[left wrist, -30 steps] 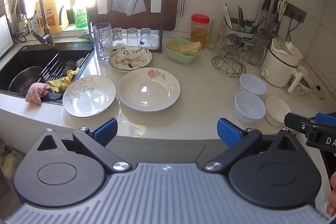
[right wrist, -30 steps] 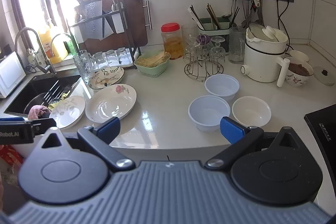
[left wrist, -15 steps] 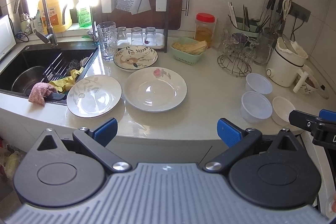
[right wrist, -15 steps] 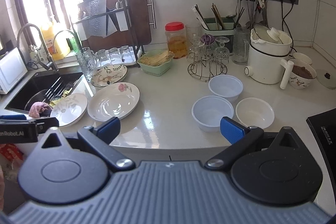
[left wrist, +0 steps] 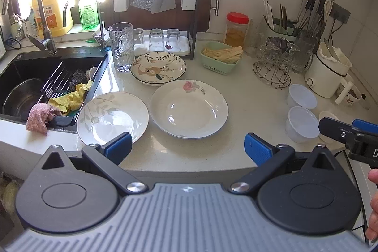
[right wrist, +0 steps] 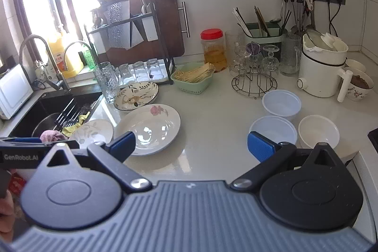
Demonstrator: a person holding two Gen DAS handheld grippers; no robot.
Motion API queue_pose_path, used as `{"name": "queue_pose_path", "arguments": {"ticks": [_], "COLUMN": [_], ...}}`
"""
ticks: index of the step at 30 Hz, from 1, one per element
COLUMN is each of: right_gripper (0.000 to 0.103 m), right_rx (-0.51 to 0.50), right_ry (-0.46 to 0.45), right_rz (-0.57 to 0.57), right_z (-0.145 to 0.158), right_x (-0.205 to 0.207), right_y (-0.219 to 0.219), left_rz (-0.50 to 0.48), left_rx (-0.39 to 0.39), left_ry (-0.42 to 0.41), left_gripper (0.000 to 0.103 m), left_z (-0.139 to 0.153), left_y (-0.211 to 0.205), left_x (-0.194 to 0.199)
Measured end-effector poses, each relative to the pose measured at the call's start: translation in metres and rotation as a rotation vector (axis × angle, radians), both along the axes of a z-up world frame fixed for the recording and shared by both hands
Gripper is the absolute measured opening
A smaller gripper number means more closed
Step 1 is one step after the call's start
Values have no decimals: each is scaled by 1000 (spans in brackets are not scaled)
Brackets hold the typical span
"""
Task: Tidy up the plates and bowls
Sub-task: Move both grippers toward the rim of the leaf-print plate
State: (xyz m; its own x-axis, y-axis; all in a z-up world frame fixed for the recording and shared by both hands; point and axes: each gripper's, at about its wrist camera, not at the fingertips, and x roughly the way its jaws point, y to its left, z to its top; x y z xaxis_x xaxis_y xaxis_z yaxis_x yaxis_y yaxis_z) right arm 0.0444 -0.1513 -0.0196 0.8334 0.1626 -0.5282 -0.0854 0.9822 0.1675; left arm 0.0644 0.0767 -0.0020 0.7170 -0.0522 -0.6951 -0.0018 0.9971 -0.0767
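Only the right view shows the white bowl (right wrist: 318, 134) whole, near the worktop (right wrist: 212, 124) front edge; both the left gripper (left wrist: 187, 147) and the right gripper (right wrist: 191, 145) gape wide, empty.

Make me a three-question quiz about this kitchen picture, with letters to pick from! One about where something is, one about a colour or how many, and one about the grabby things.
1. Where is the tall glass?
A. in the sink
B. on the counter beside the sink
C. on the flower plate

2. What colour is the jar lid?
A. red
B. blue
C. green

3. How are the left gripper and right gripper?
A. both open, holding nothing
B. both shut on plates
C. one holds a bowl

Answers:
1 B, it stands at the sink edge, behind the leaf plate.
2 A, the lid is red.
3 A, jaws spread wide, nothing between.
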Motion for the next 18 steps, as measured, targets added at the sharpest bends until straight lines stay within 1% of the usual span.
{"name": "queue_pose_path", "arguments": {"ticks": [4, 6, 10, 13, 18], "right_gripper": [103, 103, 103, 103, 103], "right_rx": [40, 37, 20, 48, 41], "right_ry": [13, 32, 61, 85, 104], "right_rz": [-25, -21, -52, -35, -23], "right_z": [-3, -9, -22, -30, -48], "right_x": [13, 19, 28, 35, 52], "right_y": [33, 49, 81, 102, 146], "left_rz": [-43, -64, -88, -112, -135], "left_rx": [0, 8, -17, -30, -33], "left_ry": [11, 38, 78, 94, 115], "left_gripper": [102, 103, 103, 102, 103], "left_z": [-5, -15, -38, -52, -76], "left_y": [36, 53, 88, 114, 155], "left_x": [25, 40, 66, 85, 115]}}
